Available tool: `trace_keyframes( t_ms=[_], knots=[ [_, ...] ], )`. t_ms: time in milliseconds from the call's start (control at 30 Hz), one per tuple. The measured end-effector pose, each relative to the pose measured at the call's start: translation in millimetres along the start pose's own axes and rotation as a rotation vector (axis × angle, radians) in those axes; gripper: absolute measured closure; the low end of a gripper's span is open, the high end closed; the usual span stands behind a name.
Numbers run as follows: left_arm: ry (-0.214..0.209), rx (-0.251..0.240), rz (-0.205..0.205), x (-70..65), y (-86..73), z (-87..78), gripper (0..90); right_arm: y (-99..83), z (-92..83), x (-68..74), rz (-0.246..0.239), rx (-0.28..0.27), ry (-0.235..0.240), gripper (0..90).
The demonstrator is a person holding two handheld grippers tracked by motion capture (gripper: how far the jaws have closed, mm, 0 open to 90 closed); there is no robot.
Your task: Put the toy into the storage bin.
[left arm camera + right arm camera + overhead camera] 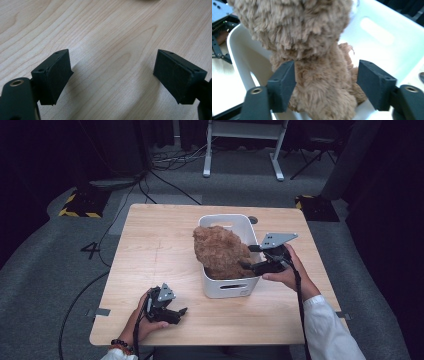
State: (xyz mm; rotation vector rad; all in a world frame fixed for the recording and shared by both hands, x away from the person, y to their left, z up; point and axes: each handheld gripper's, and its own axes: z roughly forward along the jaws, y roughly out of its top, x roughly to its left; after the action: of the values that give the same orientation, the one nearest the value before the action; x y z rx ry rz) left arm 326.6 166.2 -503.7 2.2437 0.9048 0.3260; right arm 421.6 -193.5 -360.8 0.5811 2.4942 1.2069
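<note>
A: Both grippers look black — the left gripper and right gripper?
B: Yes, each with a grey plate. White sleeve lower right, dark beaded bracelet lower left.

The left hand holds the left gripper low near the person's side, its jaws spread wide with nothing between them. The right hand, arm reaching forward in a white sleeve, holds the right gripper higher, jaws parted.
</note>
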Motion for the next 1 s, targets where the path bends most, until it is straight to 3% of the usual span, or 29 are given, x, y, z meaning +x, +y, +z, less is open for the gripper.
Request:
trace_keyframes(
  t_ms=[233,467,767,1000],
  knots=[
    [0.0,0.0,0.0,0.0,0.0,0.0,14.8,-1.8,-14.1,-0.3,-0.014,-0.001,-0.071,24.4],
    [0.0,0.0,0.0,0.0,0.0,0.0,14.8,-3.6,-27.3,-2.0,-0.023,-0.021,-0.102,25.2],
    [0.0,-0.001,0.001,0.0,0.0,0.1,14.8,-6.8,-39.4,-1.4,-0.032,-0.014,-0.154,23.8],
    [0.002,-0.002,0.0,-0.1,-0.1,0.1,14.8,-11.8,-46.6,-0.5,-0.035,-0.006,-0.167,23.8]
  ],
)
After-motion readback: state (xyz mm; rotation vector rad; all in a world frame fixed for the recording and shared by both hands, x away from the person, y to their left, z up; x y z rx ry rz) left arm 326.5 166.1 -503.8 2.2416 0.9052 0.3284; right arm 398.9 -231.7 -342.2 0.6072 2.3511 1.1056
